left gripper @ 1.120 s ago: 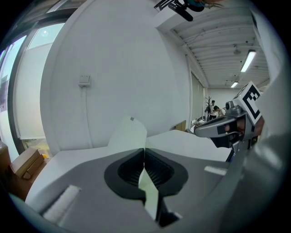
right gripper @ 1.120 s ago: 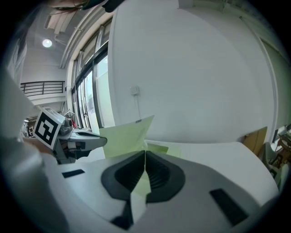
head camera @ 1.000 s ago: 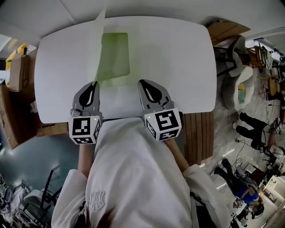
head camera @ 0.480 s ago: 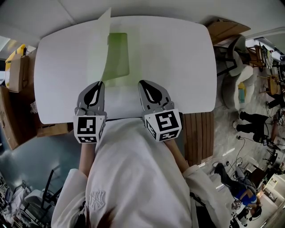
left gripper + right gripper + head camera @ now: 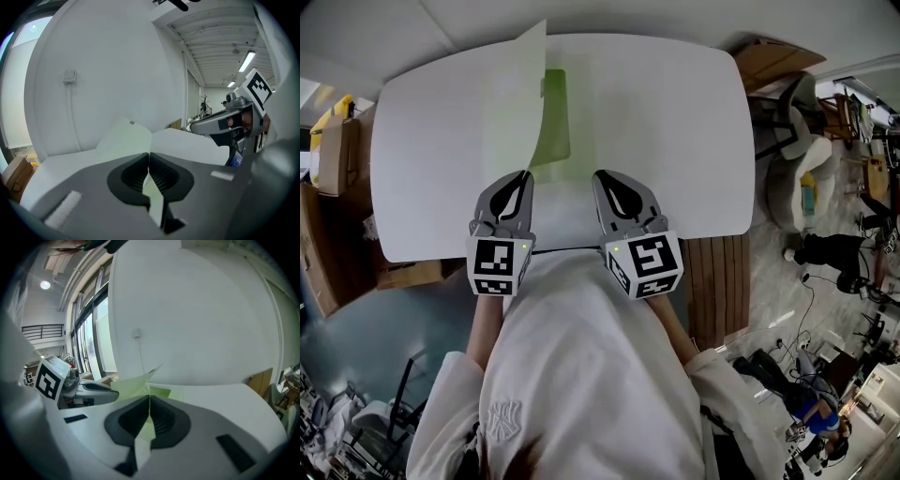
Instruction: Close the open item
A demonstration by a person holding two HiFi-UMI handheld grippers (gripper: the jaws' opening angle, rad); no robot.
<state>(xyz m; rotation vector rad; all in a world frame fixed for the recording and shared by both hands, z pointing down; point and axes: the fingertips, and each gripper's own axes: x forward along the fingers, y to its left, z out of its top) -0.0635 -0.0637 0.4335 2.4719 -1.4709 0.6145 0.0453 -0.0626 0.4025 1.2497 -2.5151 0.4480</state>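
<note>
Left gripper jaws clamp folder cover; right gripper jaws clamp folder base; both tilted down.

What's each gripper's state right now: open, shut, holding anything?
Left gripper: closed on the folder cover, which stands lifted off the table.
Right gripper: closed on the folder's lower sheet.

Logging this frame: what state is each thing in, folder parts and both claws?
front cover: lifted, nearly upright, not closed.
green sheet: lying flat, partly uncovered.
back cover: flat on the table.
left claw: shut on front cover.
right claw: shut on back cover.
</note>
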